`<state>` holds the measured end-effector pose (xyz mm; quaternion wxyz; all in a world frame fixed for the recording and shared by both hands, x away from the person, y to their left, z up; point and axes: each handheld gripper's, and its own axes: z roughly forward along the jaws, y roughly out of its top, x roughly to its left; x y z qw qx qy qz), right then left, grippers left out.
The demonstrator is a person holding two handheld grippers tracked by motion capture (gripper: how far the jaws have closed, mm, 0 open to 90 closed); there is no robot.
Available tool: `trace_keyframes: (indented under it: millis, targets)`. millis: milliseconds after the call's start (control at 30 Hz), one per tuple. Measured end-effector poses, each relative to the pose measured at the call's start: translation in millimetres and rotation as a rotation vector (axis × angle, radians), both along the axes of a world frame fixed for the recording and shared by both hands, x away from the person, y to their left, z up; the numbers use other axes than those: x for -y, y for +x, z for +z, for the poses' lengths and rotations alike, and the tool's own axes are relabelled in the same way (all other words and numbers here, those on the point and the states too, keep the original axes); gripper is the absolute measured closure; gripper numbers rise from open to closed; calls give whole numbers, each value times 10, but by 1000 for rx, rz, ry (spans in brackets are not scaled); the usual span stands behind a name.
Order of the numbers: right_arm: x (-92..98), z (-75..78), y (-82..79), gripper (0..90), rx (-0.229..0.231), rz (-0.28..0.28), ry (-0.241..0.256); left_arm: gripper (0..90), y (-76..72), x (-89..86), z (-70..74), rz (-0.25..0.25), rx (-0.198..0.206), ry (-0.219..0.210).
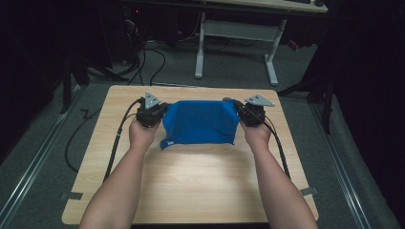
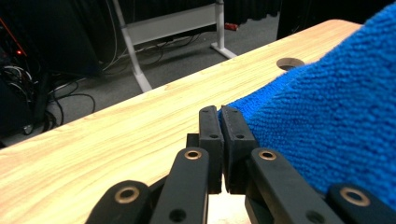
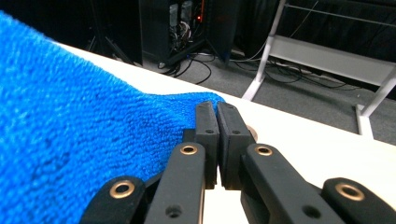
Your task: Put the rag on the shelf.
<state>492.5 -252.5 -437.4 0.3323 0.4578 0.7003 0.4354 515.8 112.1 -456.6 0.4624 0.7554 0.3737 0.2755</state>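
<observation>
Both tongs pinching the blue terry-cloth towel [image 1: 199, 121] by its far corners.

My left tongs [image 1: 154, 114] and right tongs [image 1: 247, 113] are clenched on it above the pale wooden desk [image 1: 200, 176]; I should keep even tension and lower both hands level with the towel's hanging edge.

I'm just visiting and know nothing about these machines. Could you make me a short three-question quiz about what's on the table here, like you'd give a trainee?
1. True or false: both grippers are shut on corners of the blue towel.
2. Which part of the towel do the left gripper and right gripper hold? A. the near edge B. the two far corners C. the middle
3. Fill in: the towel lies on a ____ table.

Key:
1. True; in both gripper views the jaws are pressed together at the cloth's edge.
2. B.
3. Wooden.
</observation>
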Motion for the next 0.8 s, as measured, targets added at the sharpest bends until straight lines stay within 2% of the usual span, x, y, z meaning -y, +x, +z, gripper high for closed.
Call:
trace_keyframes:
  millis: [233,433,600,633,800]
  targets:
    - [-25,-90,-30,886,-3,13,5,882,-41,-9,-138,-5,-27,-16]
    - [-26,-265,-68,885,-30,22,5,882,-77,-15,-275,-11,-53,-17]
    - [-23,-350,-85,885,-46,17,12,882,-104,-25,-380,-13,-78,-7]
    - [-20,-399,-88,884,-63,13,11,882,-112,-28,-409,-15,-84,-6]
    - [-15,-477,-104,884,-68,15,10,882,-154,-29,-503,-23,-101,1]
